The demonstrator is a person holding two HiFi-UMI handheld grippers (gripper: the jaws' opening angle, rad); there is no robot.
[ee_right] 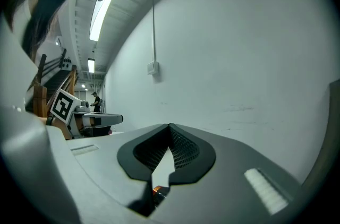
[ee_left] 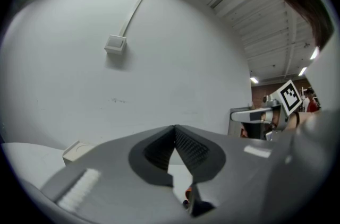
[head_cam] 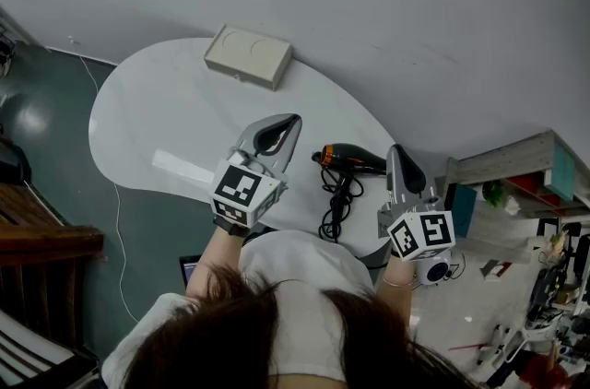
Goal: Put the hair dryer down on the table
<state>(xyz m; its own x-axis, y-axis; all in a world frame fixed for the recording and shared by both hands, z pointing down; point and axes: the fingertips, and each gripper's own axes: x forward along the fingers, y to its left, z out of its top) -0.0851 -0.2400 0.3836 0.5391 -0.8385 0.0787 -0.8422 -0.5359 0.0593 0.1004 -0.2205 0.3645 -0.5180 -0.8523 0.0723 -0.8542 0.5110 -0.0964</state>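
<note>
The black hair dryer (head_cam: 350,160) with an orange nozzle ring lies on its side on the white table (head_cam: 166,120), between my two grippers. Its black cord (head_cam: 336,208) trails in loops toward the near edge. My left gripper (head_cam: 291,123) hovers just left of it, jaws shut with nothing in them. Just right of the dryer, my right gripper (head_cam: 395,151) is also shut and empty. In the left gripper view the jaws (ee_left: 175,128) meet at the tips, with a bit of orange dryer (ee_left: 188,194) below. The right gripper view shows closed tips (ee_right: 169,127) too.
A beige flat box (head_cam: 248,56) sits at the table's far edge against the white wall. A shelf unit (head_cam: 516,166) with clutter stands to the right, and wooden furniture (head_cam: 41,235) to the left. A wall box (ee_left: 115,44) with a cable is mounted above.
</note>
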